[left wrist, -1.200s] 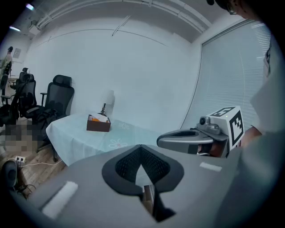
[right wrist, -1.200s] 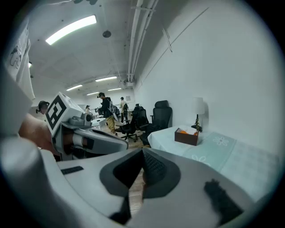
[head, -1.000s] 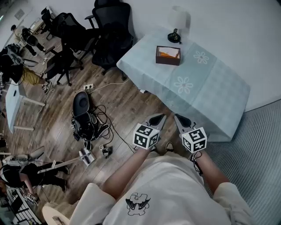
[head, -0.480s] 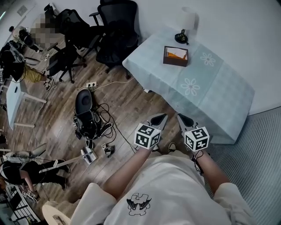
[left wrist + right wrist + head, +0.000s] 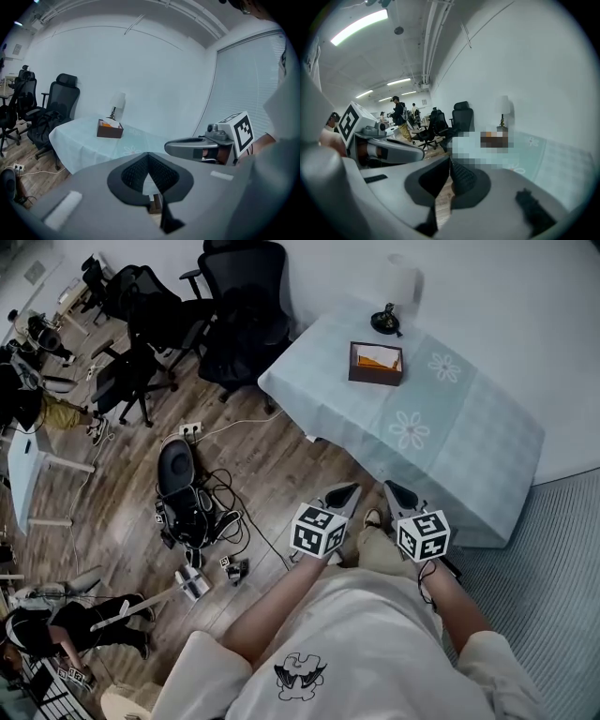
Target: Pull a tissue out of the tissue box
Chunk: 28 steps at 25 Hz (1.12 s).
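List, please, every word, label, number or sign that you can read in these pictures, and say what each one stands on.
No readable words or numbers in any view.
Cubes on the left gripper and right gripper: black-and-white square patterns only, no letters.
Shirt: a dark drawing, no lettering to be made out.
Tissue box: too small to show any print.

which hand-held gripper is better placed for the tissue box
Right, slightly: left hand-held gripper and right hand-held gripper are shut, far from the tissue box, but the right is nearer the table.
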{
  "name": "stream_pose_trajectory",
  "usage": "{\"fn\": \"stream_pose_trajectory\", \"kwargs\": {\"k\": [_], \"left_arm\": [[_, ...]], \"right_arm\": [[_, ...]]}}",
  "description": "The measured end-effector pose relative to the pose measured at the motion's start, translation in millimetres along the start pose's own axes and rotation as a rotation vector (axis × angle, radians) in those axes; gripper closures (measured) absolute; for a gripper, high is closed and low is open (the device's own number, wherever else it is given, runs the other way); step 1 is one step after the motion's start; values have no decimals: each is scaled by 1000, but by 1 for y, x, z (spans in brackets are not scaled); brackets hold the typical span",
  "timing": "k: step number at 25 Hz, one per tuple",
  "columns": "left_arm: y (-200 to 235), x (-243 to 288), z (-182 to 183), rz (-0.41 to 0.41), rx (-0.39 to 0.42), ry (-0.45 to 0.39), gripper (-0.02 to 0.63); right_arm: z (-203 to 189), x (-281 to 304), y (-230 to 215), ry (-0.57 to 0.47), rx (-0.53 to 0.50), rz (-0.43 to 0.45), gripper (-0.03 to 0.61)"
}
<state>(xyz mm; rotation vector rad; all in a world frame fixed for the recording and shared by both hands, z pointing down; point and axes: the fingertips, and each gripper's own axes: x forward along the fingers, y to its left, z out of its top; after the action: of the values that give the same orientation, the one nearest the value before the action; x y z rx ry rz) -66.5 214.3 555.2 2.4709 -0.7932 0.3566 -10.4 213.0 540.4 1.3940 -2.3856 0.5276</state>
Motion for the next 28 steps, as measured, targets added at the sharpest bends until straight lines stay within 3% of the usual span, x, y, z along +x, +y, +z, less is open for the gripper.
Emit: {"fn": "stream_pose_trajectory", "kwargs": {"k": [10, 19, 23, 28], "left_arm": [[69, 85, 42, 44, -15, 36, 607], [122, 202, 140, 72, 6, 36, 607], [141, 234, 164, 87, 0, 40, 607], [164, 252, 175, 78, -8, 66, 607]], "right_arm": [[30, 82, -98, 8, 21, 5, 565], [103, 154, -211, -9, 27, 39, 565], [112, 174, -245, 18, 0, 46, 565], [112, 189, -263, 44, 51, 20, 565]]}}
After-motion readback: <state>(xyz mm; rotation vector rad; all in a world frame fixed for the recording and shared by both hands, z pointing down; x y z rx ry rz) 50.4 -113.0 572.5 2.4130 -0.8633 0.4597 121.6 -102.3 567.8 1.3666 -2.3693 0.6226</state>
